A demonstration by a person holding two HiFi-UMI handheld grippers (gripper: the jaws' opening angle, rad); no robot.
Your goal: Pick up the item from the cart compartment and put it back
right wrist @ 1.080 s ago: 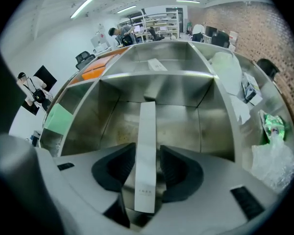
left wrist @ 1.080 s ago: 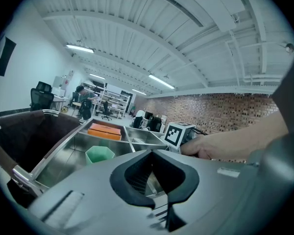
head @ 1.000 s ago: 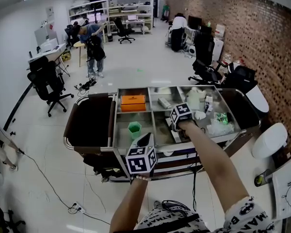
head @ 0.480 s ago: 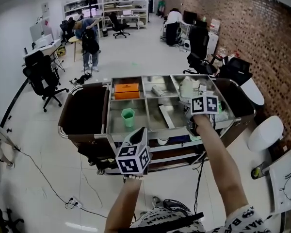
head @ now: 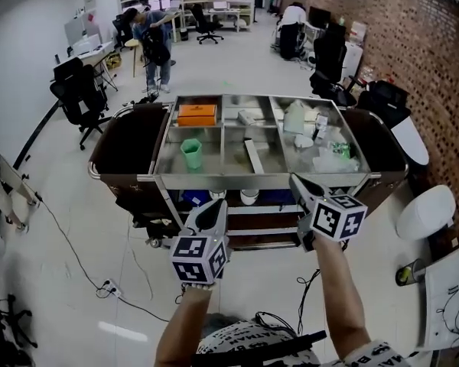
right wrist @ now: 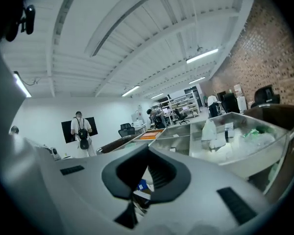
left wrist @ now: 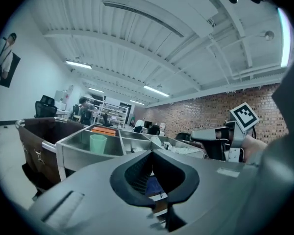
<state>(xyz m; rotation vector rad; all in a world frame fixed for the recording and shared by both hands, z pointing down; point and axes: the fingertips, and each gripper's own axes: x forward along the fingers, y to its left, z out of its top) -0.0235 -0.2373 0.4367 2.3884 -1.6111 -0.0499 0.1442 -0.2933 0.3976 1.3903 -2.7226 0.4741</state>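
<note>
The steel cart has several open top compartments. A long white flat item lies at an angle in the middle front one. A green cup stands in the left front one, and an orange box lies behind it. White containers and plastic bags fill the right side. My left gripper and right gripper hover level in front of the cart's near edge. Both are shut with nothing between the jaws. In the left gripper view, the left gripper faces the cup; the right gripper faces the cart's right compartments.
Brown side flaps hang at both ends of the cart, with lower shelves beneath. A cable and power strip lie on the floor at left. Office chairs, a standing person and a white seat surround the cart.
My right gripper lifted out of the middle front compartment and drew back in front of the cart, leaving the white item lying there. The left gripper also pulled back.
</note>
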